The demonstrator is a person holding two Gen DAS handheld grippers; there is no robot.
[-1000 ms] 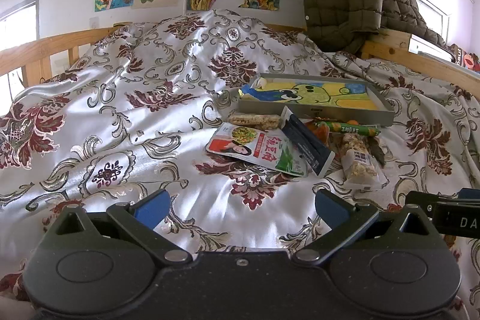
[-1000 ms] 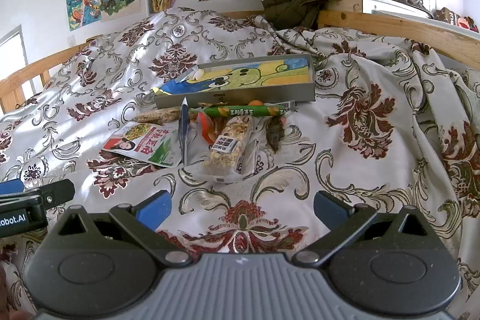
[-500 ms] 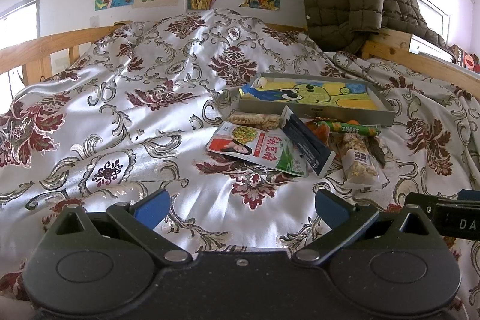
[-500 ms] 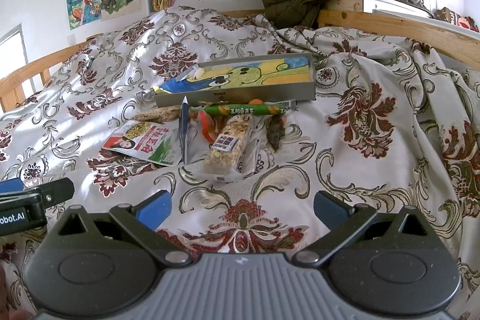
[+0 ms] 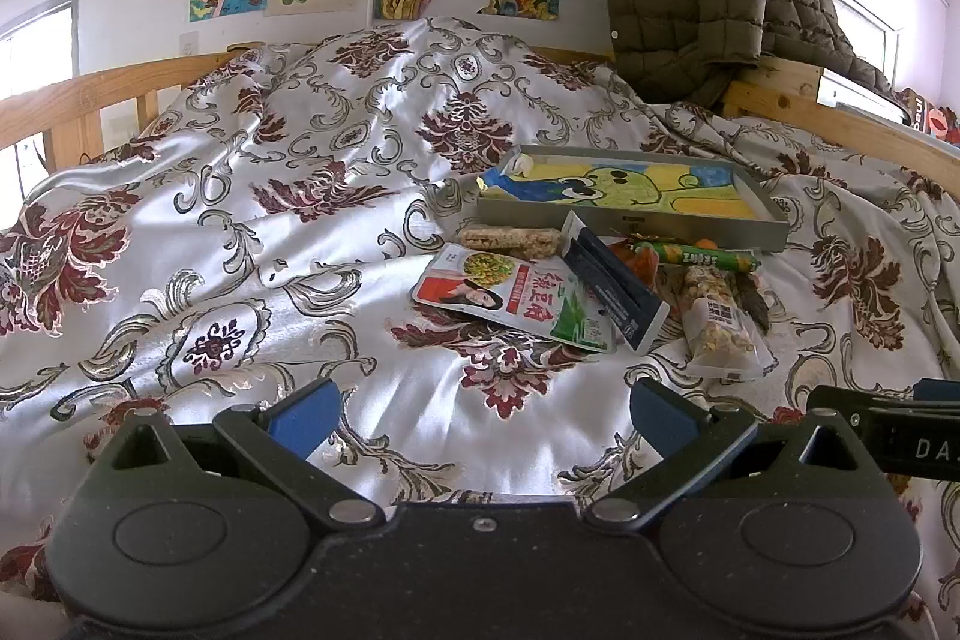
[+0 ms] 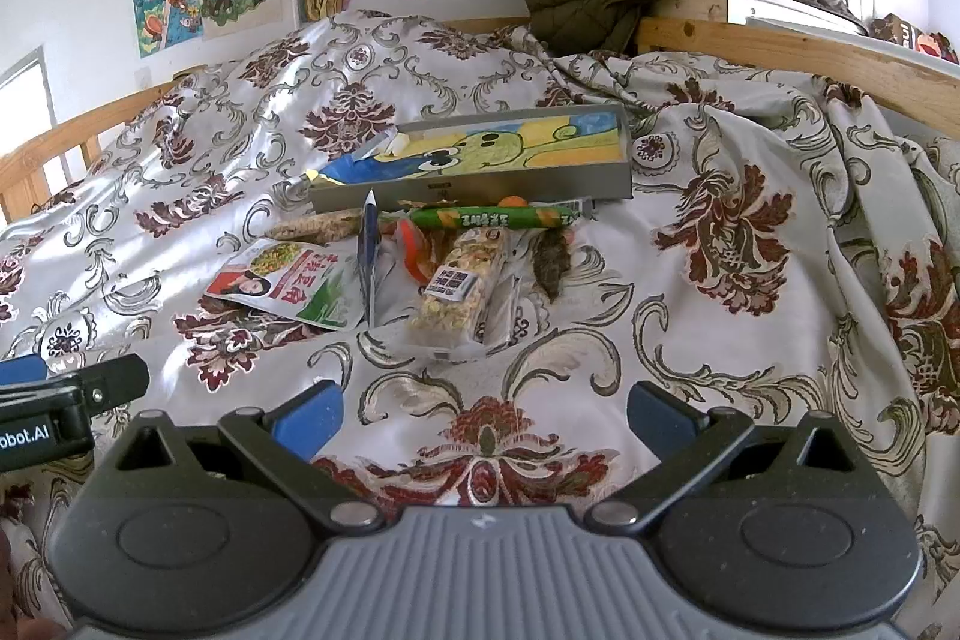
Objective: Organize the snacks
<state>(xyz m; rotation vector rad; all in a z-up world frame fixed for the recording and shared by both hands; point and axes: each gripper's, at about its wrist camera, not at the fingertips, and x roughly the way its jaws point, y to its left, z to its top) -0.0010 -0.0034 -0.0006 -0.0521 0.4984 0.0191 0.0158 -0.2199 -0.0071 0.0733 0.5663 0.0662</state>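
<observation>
Nothing moves since a second ago: both the left claw [image 5: 480,415] and the right claw [image 6: 483,415] hover wide and empty, short of the grey tray [image 6: 480,187]. Sorting is not yet begun; the snacks lie before the tray.

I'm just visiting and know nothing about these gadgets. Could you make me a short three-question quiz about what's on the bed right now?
1. True or false: the grey tray already holds a snack.
2. Which lies nearest the tray's front wall? A. green stick pack B. green bean packet C. clear oat bar
3. Fill in: both the left gripper and the right gripper are ____ and hold nothing.

Key: 1 false, only a cartoon picture lines it. 2 A. 3 open.
</observation>
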